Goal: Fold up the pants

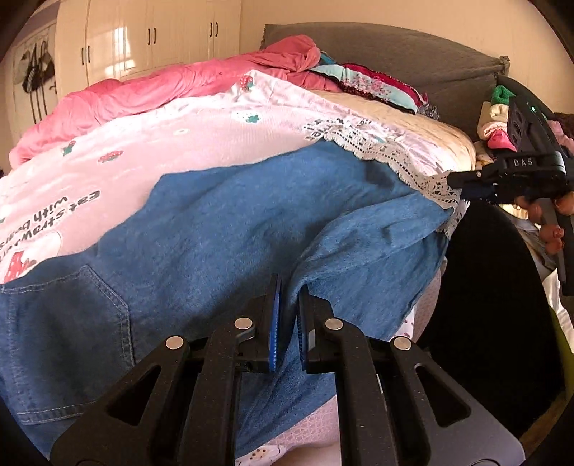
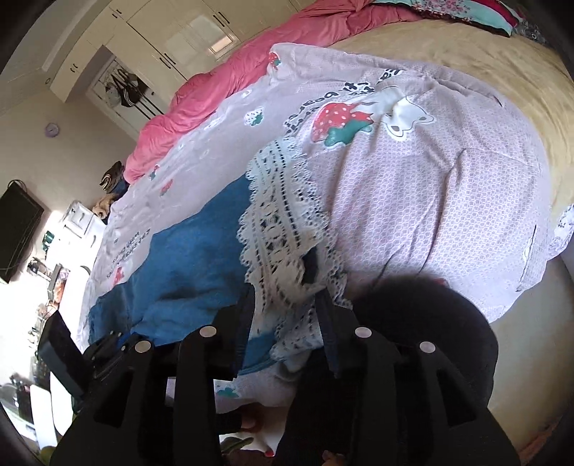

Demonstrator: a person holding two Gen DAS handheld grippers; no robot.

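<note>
- Denim pants (image 1: 222, 229) lay spread on the bed (image 2: 466, 82), lace hem (image 2: 283, 229) toward three o'clock; folding looked barely begun.
- Left gripper (image 1: 288, 315) fingers sat slightly parted over denim, grasping nothing.
- Right gripper (image 2: 287, 312) fingers straddled the lace, released.

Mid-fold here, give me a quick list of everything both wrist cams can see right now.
pants: one pair, blue denim with white lace cuffs, spread along the near edge of the bed
lace cuff: white, at the leg ends, between the right claw's fingers
printed sheet: one, pale pink with strawberries and lettering, under the pants
quilt: one, pink, bunched along the far side of the bed
pillows: a few, teal and red floral, at the headboard
headboard: one, grey, padded
wardrobe: cream doors, far wall
clothes pile: mixed colours, right of the bed
left claw: black with blue pads, narrowly apart over the denim
right claw: black, open around the lace cuff
</note>
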